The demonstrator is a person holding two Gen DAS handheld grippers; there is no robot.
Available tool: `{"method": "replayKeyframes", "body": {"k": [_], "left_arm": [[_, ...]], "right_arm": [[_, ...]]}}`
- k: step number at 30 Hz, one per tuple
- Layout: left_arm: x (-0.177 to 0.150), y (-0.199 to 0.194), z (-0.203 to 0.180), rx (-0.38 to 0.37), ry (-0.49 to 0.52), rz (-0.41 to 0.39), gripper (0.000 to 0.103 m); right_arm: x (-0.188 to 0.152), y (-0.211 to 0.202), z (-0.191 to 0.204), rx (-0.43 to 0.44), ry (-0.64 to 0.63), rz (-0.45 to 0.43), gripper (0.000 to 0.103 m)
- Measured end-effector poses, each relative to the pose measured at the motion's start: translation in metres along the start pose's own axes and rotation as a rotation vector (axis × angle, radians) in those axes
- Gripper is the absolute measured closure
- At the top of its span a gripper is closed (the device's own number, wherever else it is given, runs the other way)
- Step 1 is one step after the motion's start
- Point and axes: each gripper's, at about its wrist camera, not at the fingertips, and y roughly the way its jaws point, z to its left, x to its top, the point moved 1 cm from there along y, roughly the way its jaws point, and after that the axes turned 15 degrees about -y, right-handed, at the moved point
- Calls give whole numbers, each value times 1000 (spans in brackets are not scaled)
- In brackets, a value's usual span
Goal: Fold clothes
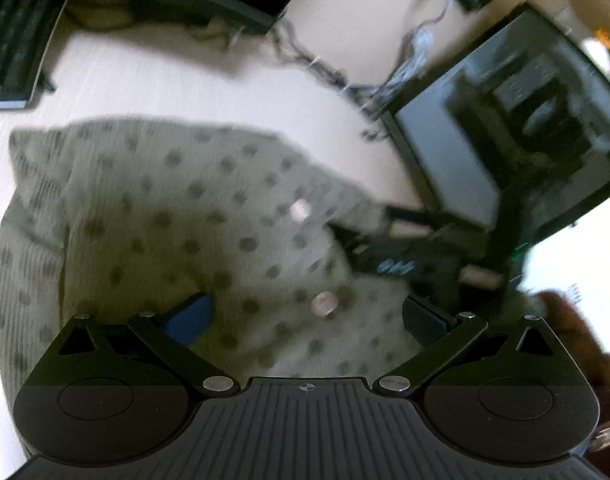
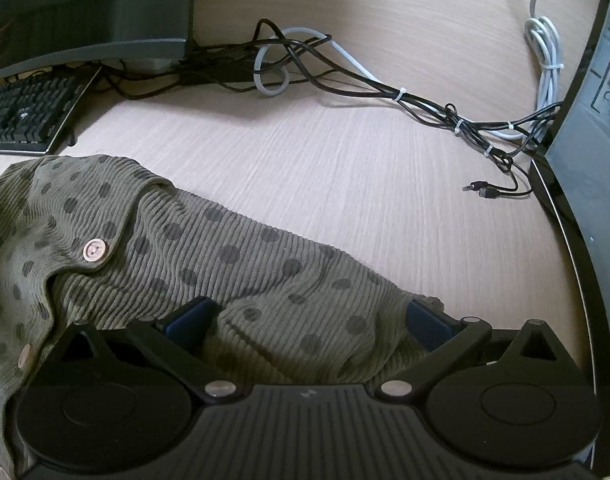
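Note:
An olive-green ribbed garment with dark dots and pale buttons lies on the light wood desk; it also shows, blurred, in the left wrist view. My left gripper is wide open with the cloth bunched between its blue pads. My right gripper is wide open too, its fingers pushed into a fold of the garment's right end. The other gripper shows dark at the garment's right edge in the left wrist view.
A black keyboard sits far left under a monitor. A tangle of black and white cables runs across the back. A dark computer case stands at the right; it also shows in the left wrist view.

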Motion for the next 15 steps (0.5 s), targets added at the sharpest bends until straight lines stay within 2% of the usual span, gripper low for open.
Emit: {"method": "replayKeyframes", "body": {"k": [5,8,10,13,15], "left_arm": [[5,10,-5,39,1,10,0],[6,13,-7,58,21,10,0],[5,15,-8,66,33,8,0],[5,15,-7,67,39,8,0],[7,15,-7,65,43,10,0]], "right_arm": [[6,-21,-13,11,40,-42,0],[11,-44,-34,23,119,-137,0],[13,-48,-45,-37,137,-162,0],[10,-24,-47,-164,53,-84,0],[-1,-5,-42,-209,-15,-20,0]]}}
